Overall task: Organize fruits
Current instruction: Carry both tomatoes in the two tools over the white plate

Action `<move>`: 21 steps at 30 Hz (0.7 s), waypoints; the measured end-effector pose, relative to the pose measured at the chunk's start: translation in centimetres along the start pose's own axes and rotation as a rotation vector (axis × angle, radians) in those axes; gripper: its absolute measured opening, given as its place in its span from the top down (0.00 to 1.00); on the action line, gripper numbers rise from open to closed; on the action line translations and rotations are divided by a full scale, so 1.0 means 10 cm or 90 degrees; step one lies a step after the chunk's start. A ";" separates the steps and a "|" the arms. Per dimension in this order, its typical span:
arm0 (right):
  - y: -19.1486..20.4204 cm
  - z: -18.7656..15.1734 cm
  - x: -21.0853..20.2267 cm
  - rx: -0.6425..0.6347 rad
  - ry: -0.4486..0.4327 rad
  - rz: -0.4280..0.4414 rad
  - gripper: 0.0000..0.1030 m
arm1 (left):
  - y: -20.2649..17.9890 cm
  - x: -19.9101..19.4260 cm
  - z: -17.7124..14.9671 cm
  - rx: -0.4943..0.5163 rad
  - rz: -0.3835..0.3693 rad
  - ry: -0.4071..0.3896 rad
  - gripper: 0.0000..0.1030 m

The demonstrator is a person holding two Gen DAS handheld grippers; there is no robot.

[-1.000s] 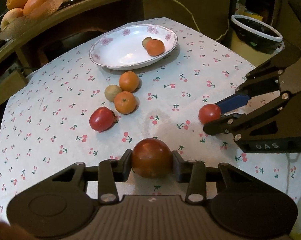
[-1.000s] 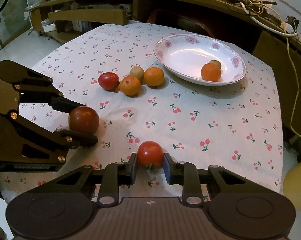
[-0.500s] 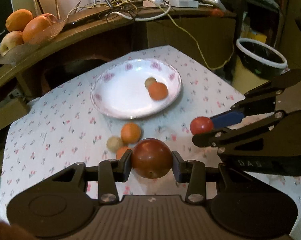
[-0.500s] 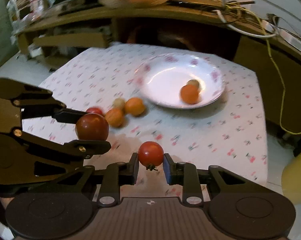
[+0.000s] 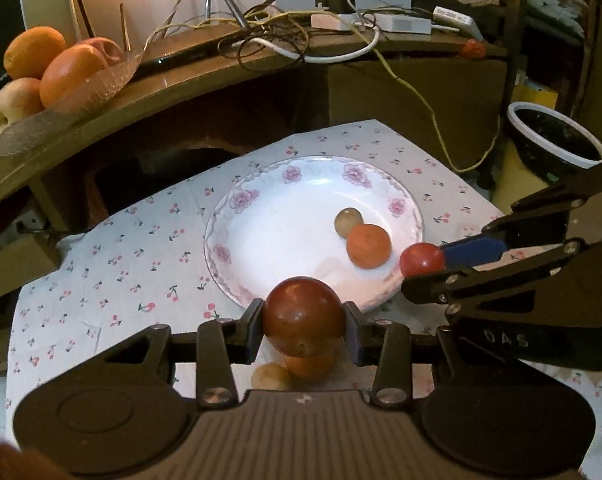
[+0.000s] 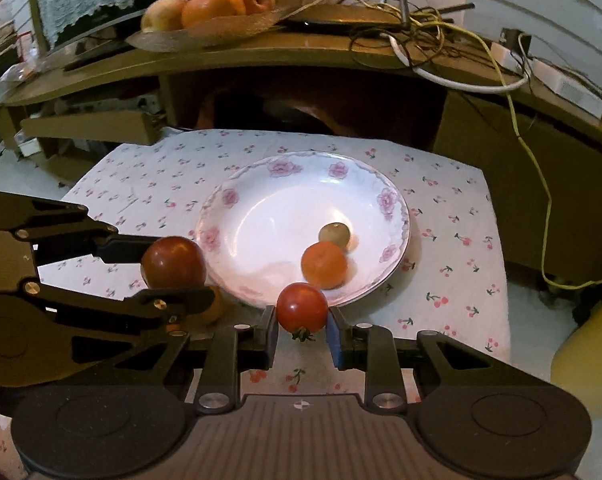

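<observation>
Both my grippers have come forward off the cloth since a second ago, and the plate [image 5: 237,200] now sits right ahead of them instead of far up the table. My left gripper [image 5: 304,326] is clamped on the big tomato [image 5: 303,314]: dark red-brown, glossy, round, small dimple low on its skin, held above the plate's near rim. My right gripper [image 6: 301,322] is clamped on the small tomato [image 6: 301,307]: bright red, shiny, green calyx hanging under it, also at the near rim, right side.

Plate is white with pink flowers round the rim, standing toward the far edge of the table [image 6: 453,216], which wears a white cherry-print cloth. Inside the plate, right half: one orange [image 6: 324,264] with a small brownish-green fruit [image 6: 334,234] touching it from behind.

Under my left gripper, on the cloth near the plate's front rim, another orange [image 5: 309,366] and a small tan fruit [image 5: 271,376] lie side by side, partly hidden by the jaws.

Behind the table, a shelf carries a glass dish of fruit [image 5: 41,76] and tangled cables [image 5: 285,28].
</observation>
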State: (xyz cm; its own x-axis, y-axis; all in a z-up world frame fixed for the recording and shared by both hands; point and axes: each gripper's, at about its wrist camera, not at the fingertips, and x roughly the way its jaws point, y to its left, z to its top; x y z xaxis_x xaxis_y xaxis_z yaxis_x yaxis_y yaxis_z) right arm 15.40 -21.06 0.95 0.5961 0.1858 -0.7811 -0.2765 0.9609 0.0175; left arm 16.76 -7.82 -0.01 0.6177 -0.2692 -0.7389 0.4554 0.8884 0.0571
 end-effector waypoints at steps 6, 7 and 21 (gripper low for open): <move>-0.06 0.08 0.16 0.009 0.006 -0.005 0.73 | 0.08 0.12 0.08 -0.017 -0.001 -0.002 0.56; -0.05 0.10 0.17 0.004 0.000 -0.009 0.73 | 0.10 0.14 0.09 -0.020 -0.001 -0.001 0.56; -0.15 0.24 0.33 -0.011 -0.027 -0.012 0.73 | 0.12 0.44 0.14 -0.017 -0.008 0.018 0.56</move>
State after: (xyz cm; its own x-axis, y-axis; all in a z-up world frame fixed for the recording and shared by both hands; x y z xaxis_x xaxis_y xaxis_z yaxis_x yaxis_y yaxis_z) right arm 19.59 -21.38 -0.09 0.6325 0.1767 -0.7542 -0.2773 0.9608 -0.0075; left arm 20.91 -8.46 -2.28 0.5932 -0.2706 -0.7582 0.4456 0.8948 0.0292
